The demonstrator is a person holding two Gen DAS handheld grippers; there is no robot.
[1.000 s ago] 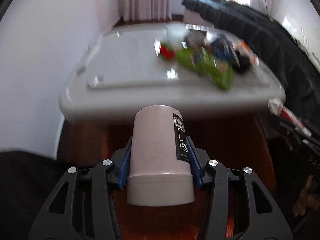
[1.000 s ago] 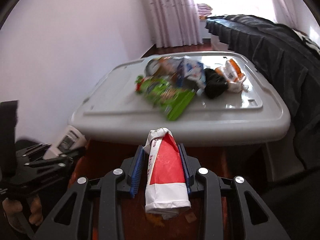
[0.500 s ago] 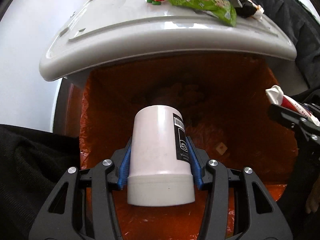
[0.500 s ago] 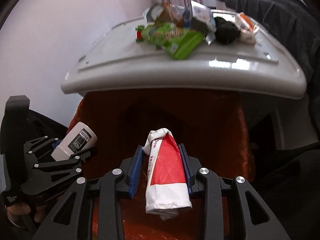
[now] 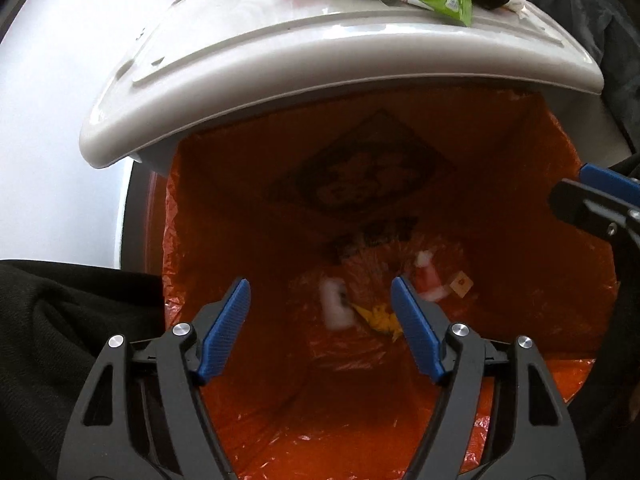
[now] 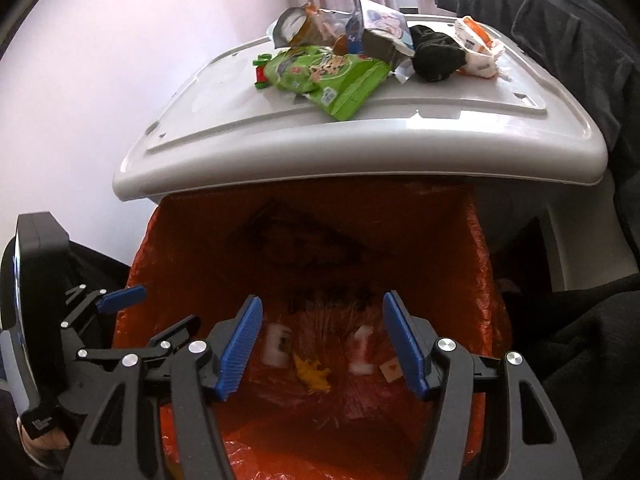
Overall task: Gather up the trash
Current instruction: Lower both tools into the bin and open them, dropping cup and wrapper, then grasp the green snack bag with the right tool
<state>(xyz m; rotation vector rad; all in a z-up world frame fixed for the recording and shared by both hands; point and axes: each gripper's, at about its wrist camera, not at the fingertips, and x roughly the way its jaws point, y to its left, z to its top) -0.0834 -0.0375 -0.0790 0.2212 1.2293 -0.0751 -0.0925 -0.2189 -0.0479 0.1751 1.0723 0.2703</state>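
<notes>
One orange-lined bin, one lid, two open tongs.

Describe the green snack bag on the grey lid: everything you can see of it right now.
The green snack bag is a glossy, crinkled foil-like wrapper, bright green with printed pictures and lettering too small to read. It lies flat and rumpled on the grey lid, one corner reaching toward the lid's front edge. A small red and green toy sits against its left end, and other wrappers overlap its far side. Neither claw touches it.
</notes>
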